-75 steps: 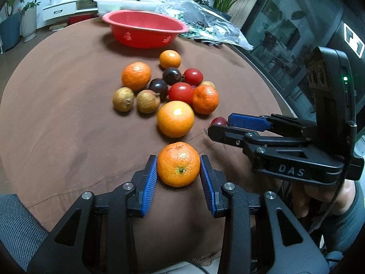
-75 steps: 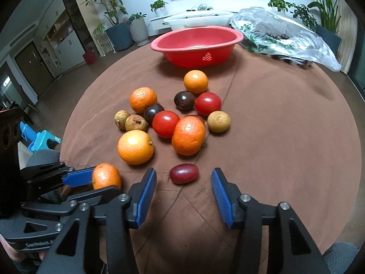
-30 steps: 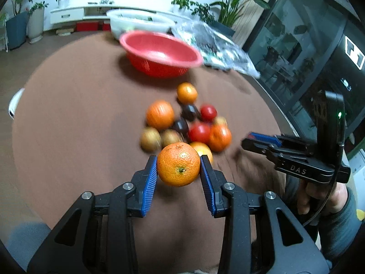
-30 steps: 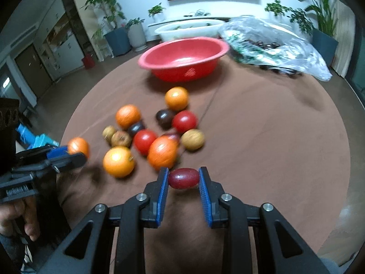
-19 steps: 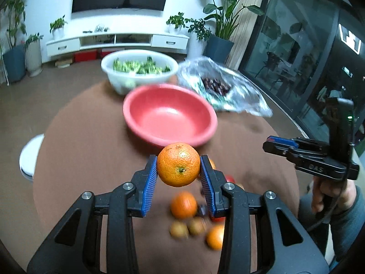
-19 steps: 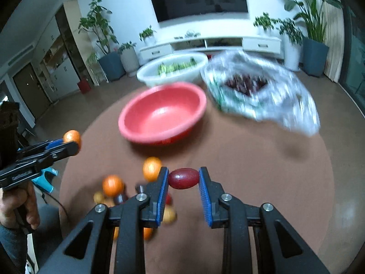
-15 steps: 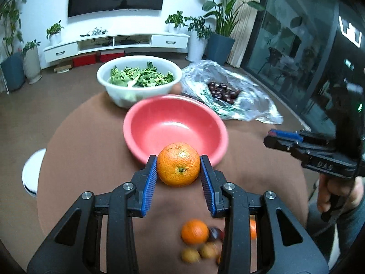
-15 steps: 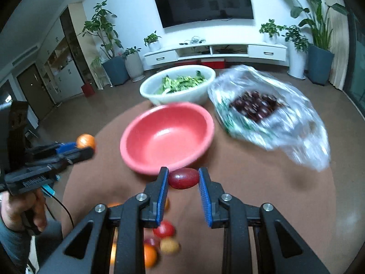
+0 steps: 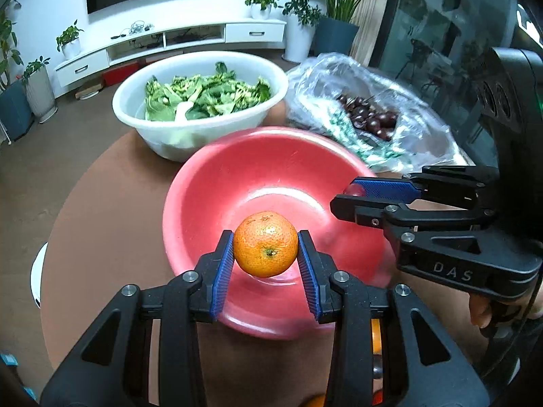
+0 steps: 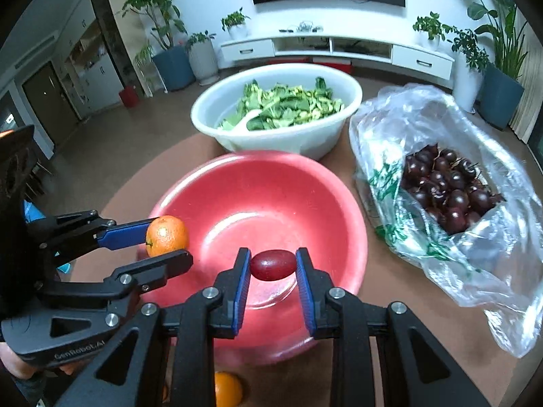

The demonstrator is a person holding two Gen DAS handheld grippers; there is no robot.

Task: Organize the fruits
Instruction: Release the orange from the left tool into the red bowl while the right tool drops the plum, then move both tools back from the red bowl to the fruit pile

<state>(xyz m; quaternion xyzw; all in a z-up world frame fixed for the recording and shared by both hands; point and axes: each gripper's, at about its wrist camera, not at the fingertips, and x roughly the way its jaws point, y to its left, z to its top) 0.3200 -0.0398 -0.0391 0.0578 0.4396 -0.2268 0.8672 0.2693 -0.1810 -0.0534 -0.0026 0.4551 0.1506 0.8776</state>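
The red bowl (image 9: 190, 203) is empty: the left gripper (image 9: 265, 261) clamps a mandarin (image 9: 265, 244) and the right gripper (image 10: 273, 283) a red tomato (image 10: 273, 265) above it, more fruit (image 10: 228, 390) waiting nearer.

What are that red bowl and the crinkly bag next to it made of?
The red bowl looks like smooth glossy plastic: light glints off its inside. The bag looks like thin clear plastic film, wrinkled, with dark fruit showing through it.

red basin (image 9: 210, 183): near rim hidden behind left gripper (image 9: 265, 264) fingers
loose fruit (image 10: 228, 388): mostly hidden under right gripper (image 10: 273, 286), cut by bottom edge
red fruit (image 9: 353, 190): barely visible behind blue pad
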